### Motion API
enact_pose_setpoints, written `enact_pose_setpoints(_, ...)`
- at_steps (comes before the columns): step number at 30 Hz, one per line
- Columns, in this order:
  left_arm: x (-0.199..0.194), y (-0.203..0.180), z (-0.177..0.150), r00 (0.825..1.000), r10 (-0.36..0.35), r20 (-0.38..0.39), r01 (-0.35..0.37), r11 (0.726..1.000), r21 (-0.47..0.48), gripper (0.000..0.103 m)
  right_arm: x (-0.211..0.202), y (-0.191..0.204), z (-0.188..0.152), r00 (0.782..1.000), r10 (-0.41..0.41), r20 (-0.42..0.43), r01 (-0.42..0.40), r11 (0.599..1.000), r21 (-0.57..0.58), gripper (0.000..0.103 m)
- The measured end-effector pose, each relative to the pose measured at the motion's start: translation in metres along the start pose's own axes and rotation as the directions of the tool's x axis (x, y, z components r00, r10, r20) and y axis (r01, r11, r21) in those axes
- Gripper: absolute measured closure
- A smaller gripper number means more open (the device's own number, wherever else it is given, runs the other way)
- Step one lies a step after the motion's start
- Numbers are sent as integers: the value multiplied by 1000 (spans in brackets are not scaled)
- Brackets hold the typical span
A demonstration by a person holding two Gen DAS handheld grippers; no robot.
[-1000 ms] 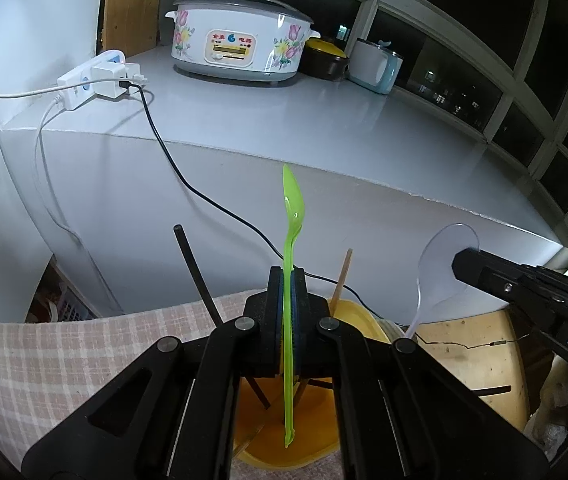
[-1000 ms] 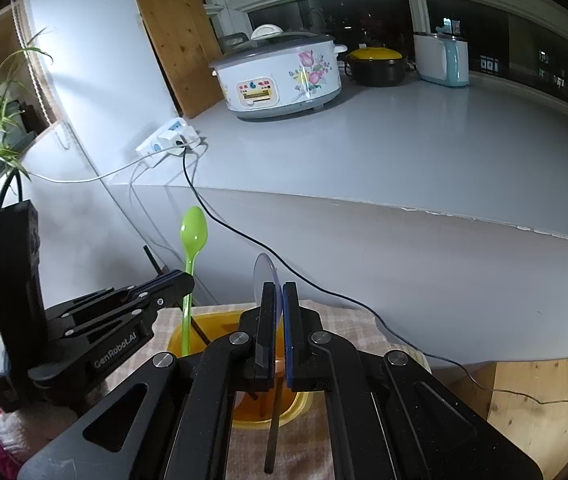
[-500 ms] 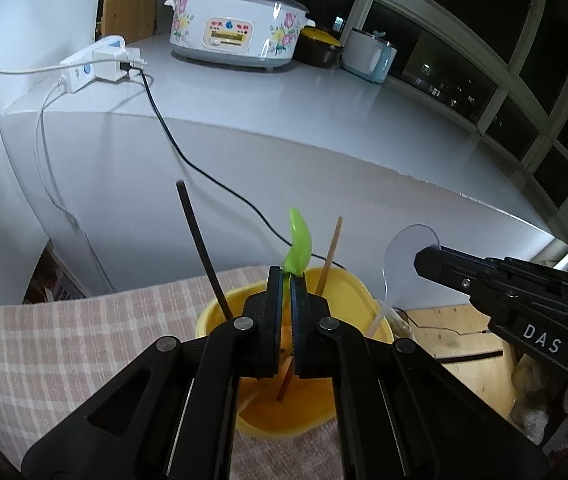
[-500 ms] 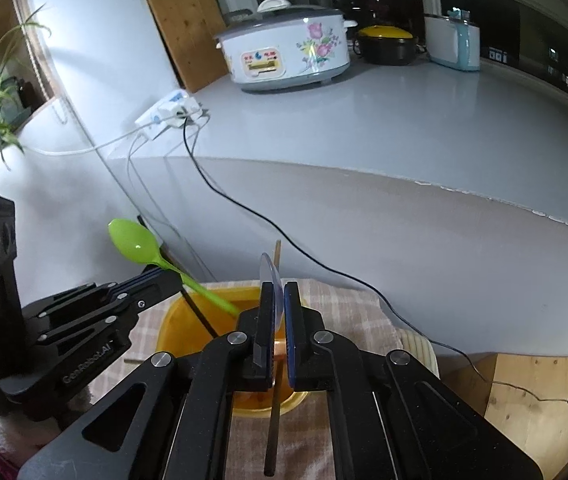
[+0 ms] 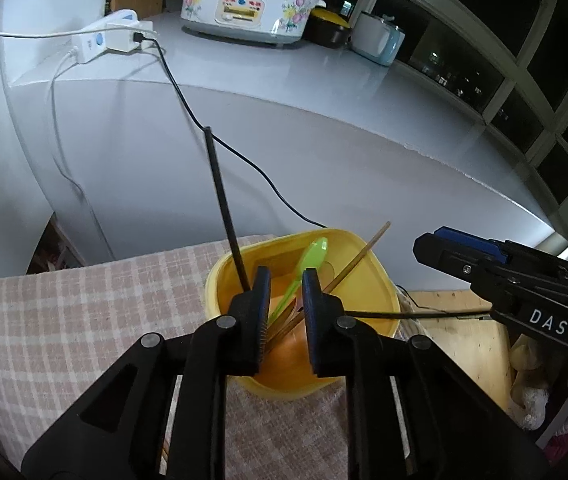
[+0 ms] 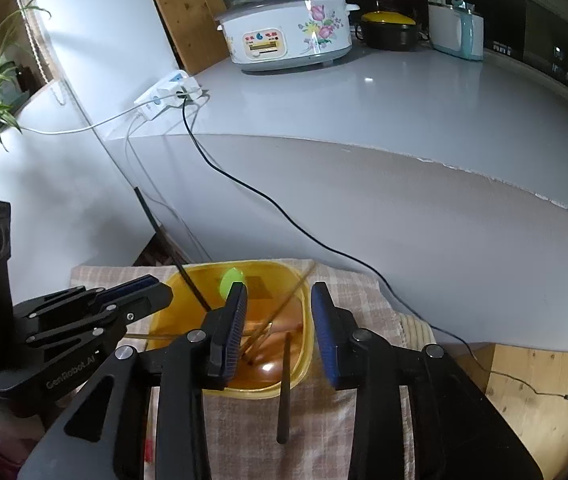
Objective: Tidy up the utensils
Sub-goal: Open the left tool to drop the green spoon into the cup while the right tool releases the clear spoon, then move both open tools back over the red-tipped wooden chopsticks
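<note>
Both grippers hang over the yellow tub (image 5: 379, 280), which sits on the checked cloth (image 5: 84, 312). The left gripper (image 5: 286, 280) has its jaws opening; the green spoon (image 5: 307, 260) lies between them, no pad pressing it, its bowl resting up against the tub's far wall and its handle slanting down into the tub toward the gripper. The right gripper (image 6: 279, 298), to the tub's right, is opening too, with nothing clamped. A black chopstick (image 5: 224, 208) and a wooden one (image 5: 359, 256) lean out of the tub. Each gripper can likely just lift clear of the tub.
</note>
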State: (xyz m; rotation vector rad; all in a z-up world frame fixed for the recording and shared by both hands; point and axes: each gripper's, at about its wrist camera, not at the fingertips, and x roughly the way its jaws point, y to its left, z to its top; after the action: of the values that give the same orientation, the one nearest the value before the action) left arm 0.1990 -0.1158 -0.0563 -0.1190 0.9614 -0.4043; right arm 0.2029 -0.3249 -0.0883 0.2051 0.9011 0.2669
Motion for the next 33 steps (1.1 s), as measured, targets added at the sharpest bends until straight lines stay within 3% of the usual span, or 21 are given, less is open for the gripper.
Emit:
enact_pose_setpoints(9, -24, -1, -12, 1000, 1, 21, -1, 1000, -3, 89, -21, 0, -9, 999, 31, 23, -31, 999, -6, 72)
enact_pose_setpoints(17, -57, 21, -25, 998, 22, 52, -19, 999, -51, 88, -32, 13, -19, 998, 59, 17, -58, 998, -14, 72)
enact_pose_setpoints(24, -91, 51, -41, 993, 97, 68, -91, 993, -80, 88, -44, 29, -33, 992, 118, 34, -119, 993, 7, 72)
enact_pose_setpoints(33, -108, 108, -80, 981, 190, 37, -176, 953, -248, 88, -34, 63, -61, 978, 199, -57, -202, 978, -57, 72)
